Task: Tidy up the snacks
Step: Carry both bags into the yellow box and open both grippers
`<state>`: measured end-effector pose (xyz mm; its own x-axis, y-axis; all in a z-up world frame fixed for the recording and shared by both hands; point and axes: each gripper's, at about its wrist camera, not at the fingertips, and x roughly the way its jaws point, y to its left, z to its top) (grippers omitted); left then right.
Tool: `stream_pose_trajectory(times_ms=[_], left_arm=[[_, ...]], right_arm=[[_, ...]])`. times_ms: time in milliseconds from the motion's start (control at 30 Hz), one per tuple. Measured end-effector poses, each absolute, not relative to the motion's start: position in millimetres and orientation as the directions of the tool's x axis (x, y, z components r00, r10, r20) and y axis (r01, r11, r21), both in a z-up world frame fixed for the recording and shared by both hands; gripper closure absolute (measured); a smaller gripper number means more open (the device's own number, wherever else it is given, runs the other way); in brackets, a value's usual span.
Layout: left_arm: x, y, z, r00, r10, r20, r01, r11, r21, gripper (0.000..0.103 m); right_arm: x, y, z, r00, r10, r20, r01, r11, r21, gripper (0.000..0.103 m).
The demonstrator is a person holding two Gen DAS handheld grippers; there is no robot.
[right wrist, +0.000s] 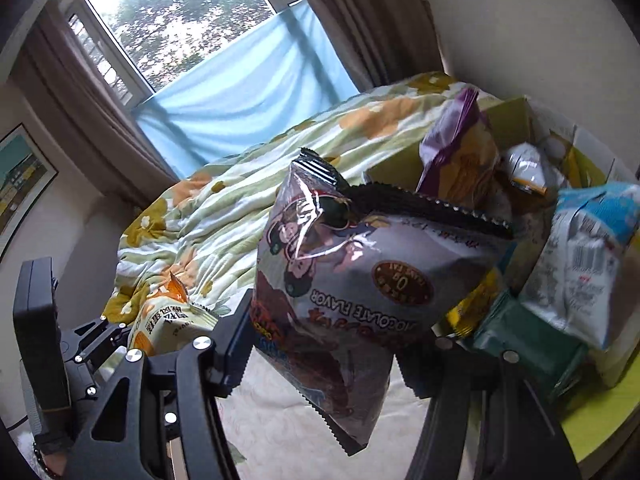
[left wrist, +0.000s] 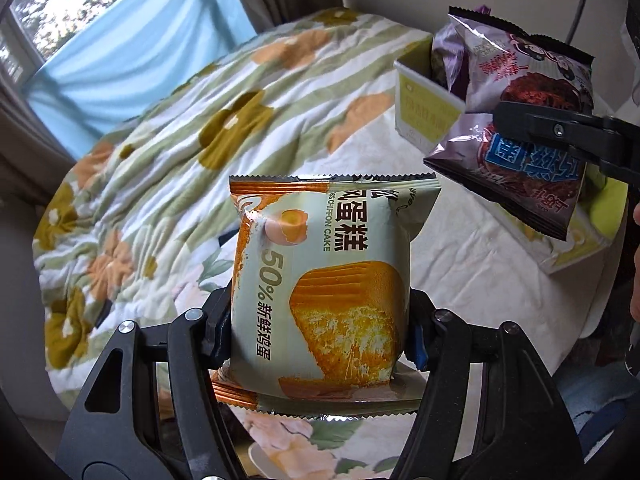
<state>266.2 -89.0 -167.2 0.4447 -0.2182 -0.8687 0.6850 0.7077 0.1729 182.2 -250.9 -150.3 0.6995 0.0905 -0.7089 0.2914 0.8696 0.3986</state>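
Note:
My left gripper [left wrist: 320,340] is shut on a pale green and orange chiffon cake packet [left wrist: 324,284], held upright above the bed; it also shows low left in the right wrist view [right wrist: 168,320]. My right gripper [right wrist: 320,360] is shut on a purple chocolate-flavour snack bag [right wrist: 352,280], held in the air beside the yellow-green snack box [right wrist: 592,420]. In the left wrist view that bag [left wrist: 520,128] hangs from the right gripper's black finger [left wrist: 560,128] in front of the box [left wrist: 424,108].
The box holds several packets: a purple and yellow bag [right wrist: 460,156], a white and blue packet [right wrist: 588,256] and a dark green packet [right wrist: 528,336]. A flowered quilt [left wrist: 168,160] covers the bed. A window with blue cloth [right wrist: 240,92] and curtains lie beyond.

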Motion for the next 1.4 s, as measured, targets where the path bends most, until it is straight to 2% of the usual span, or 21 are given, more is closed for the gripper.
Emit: stream_pose_trajectory(times_ms=[200, 367, 867, 900, 967, 1000, 1033, 1400], left_arm=[[221.4, -141.2, -116.0, 0.503, -0.239, -0.831, 0.605, 0.784, 0.141, 0.042], [189.1, -196.6, -97.4, 0.525, -0.249, -0.814, 0.555, 0.825, 0.105, 0.042], [169.7, -305.4, -129.4, 0.425, -0.236, -0.874, 0.463, 0.886, -0.014, 0.041], [170.2, -307.5, -131.4, 0.421, -0.235, -0.876, 0.462, 0.887, -0.016, 0.040], [170.5, -309.2, -134.0, 0.436, -0.216, -0.874, 0.460, 0.888, 0.010, 0.022], [168.9, -309.1, -133.4, 0.456, -0.205, -0.866, 0.456, 0.889, 0.030, 0.004], [165.5, -306.5, -131.6, 0.473, -0.209, -0.856, 0.456, 0.889, 0.035, 0.000], [148.6, -249.4, -103.9, 0.520, -0.194, -0.832, 0.380, 0.925, 0.022, 0.000]], right_arm=[[146.7, -311.5, -102.1, 0.711, 0.135, -0.690, 0.174, 0.917, 0.358, 0.046], [126.8, -364.2, -81.7, 0.711, 0.149, -0.687, 0.101, 0.946, 0.309, 0.046], [89.8, -447.7, -73.8, 0.678, 0.124, -0.724, 0.106, 0.959, 0.264, 0.046], [88.3, -449.6, -73.8, 0.676, 0.122, -0.726, 0.111, 0.958, 0.263, 0.046], [85.8, -452.9, -72.3, 0.675, 0.116, -0.729, 0.119, 0.958, 0.262, 0.046], [85.6, -453.0, -72.0, 0.675, 0.113, -0.729, 0.122, 0.958, 0.261, 0.046], [85.7, -452.2, -71.8, 0.675, 0.111, -0.730, 0.124, 0.957, 0.261, 0.046], [102.8, -427.3, -56.7, 0.676, 0.171, -0.717, 0.028, 0.966, 0.258, 0.046]])
